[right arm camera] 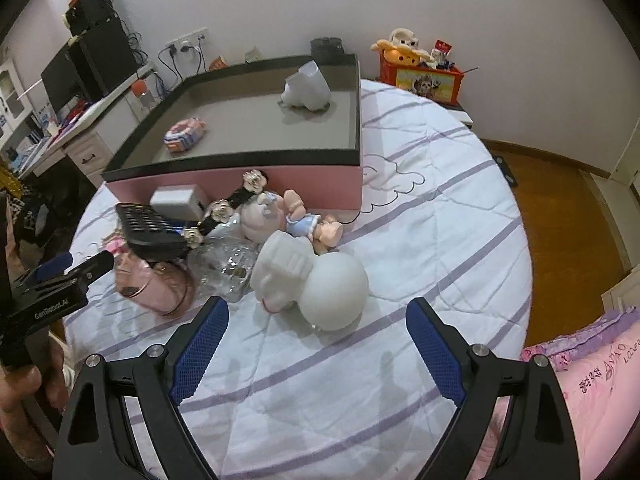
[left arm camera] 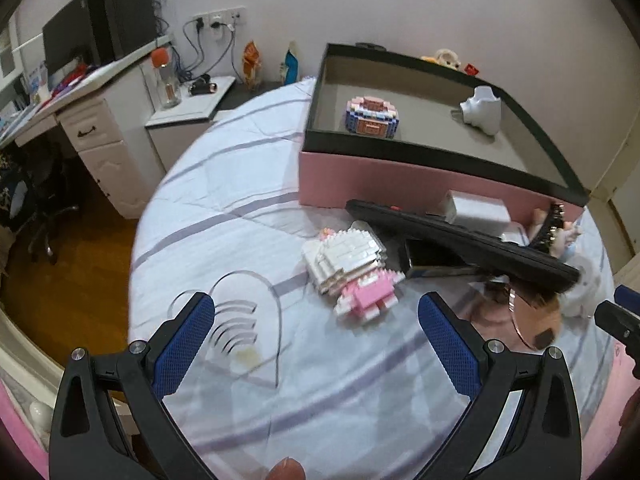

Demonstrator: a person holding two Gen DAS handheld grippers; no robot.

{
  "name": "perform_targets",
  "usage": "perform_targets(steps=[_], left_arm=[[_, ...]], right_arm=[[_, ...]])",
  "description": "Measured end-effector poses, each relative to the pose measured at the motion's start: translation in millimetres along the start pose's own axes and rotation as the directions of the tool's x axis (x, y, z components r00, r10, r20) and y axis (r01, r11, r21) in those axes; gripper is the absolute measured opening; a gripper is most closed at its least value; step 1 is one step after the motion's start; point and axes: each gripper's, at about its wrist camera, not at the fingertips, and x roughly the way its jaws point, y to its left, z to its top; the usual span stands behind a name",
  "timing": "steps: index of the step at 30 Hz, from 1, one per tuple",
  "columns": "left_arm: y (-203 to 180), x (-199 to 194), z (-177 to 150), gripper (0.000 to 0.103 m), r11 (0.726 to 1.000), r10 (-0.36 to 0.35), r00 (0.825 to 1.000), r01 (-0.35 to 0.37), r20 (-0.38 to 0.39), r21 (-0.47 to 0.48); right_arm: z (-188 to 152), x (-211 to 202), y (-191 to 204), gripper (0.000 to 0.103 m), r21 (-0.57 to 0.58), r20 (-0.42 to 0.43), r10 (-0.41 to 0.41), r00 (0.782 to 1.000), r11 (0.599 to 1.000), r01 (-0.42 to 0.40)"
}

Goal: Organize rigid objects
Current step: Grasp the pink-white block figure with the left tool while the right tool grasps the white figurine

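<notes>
Both hand-held grippers hang over a bed covered with a white sheet [right arm camera: 420,208] with lilac stripes. The left gripper [left arm camera: 316,332] has its blue-padded fingers spread wide with nothing between them; the right gripper [right arm camera: 316,336] is equally wide and empty.

Nearest the left gripper lies a block-built cat figure [left arm camera: 348,268], white with a pink dress and a pink bow, flat on the sheet. Just behind it a long black remote control [left arm camera: 460,244] rests tilted across a pile of other things, one end reaching toward a small white box [left arm camera: 480,208].

Nearest the right gripper lies a smooth white figurine [right arm camera: 316,276], a round ball-like body with a ribbed, blocky part, on its side. Beside it sit a clear glass bottle [right arm camera: 224,264] and a pink cup [right arm camera: 156,284] tipped over, the cup partly under the remote. Behind the figurine lies a small doll [right arm camera: 296,220] in a blue dress, close to a black strap with flower-shaped ornaments [right arm camera: 232,204].

Farther back stands a large shallow box [right arm camera: 240,184], pink outside with a dark rim and a grey floor. Inside it, well apart, are a multicoloured block-built model [left arm camera: 372,116] and a white sculpted piece [left arm camera: 482,110].

Only the left view shows the block cat plainly, along with a desk [left arm camera: 92,120] with drawers. Only the right view shows the doll and white figurine in full, and a red toy box [right arm camera: 424,76] with plush animals by the far wall.
</notes>
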Motion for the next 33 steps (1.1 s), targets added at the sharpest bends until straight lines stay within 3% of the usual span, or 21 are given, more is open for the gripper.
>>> perform_targets(steps=[8,11,13,15,18,26,33], left_arm=[[2,28,5,0.103,1.0,0.01,1.0,-0.01,-0.015,0.004],[2,29,7,0.101,1.0,0.002,1.0,-0.002,-0.011,0.009],[2,28,7,0.093,1.0,-0.004,1.0,0.004,-0.005,0.013],[2,24,8,0.075,1.0,-0.01,1.0,0.01,0.004,0.023],[4,21,9,0.06,0.999,-0.031,1.0,0.031,0.005,0.026],[19,2,4,0.06,0.998,-0.065,0.998,0.065,-0.004,-0.018],[22,-44,17,0.06,0.998,-0.066,0.997,0.066,0.048,-0.004]], right_arm=[[3,37,-2,0.091,0.019,-0.044,0.004,0.999,1.0,-0.003],[4,46,-1,0.078,0.009,-0.053,0.008,0.999,1.0,-0.008],[3,48,0,0.074,-0.006,-0.042,0.004,0.999,1.0,-0.004],[3,47,0,0.074,-0.006,-0.034,0.01,0.999,1.0,-0.01],[3,45,-1,0.074,-0.003,-0.027,0.022,0.999,1.0,-0.022],[-4,26,-16,0.073,0.025,-0.006,0.044,0.999,0.999,-0.044],[4,-8,-25,0.074,0.035,0.041,0.062,0.997,0.997,-0.064]])
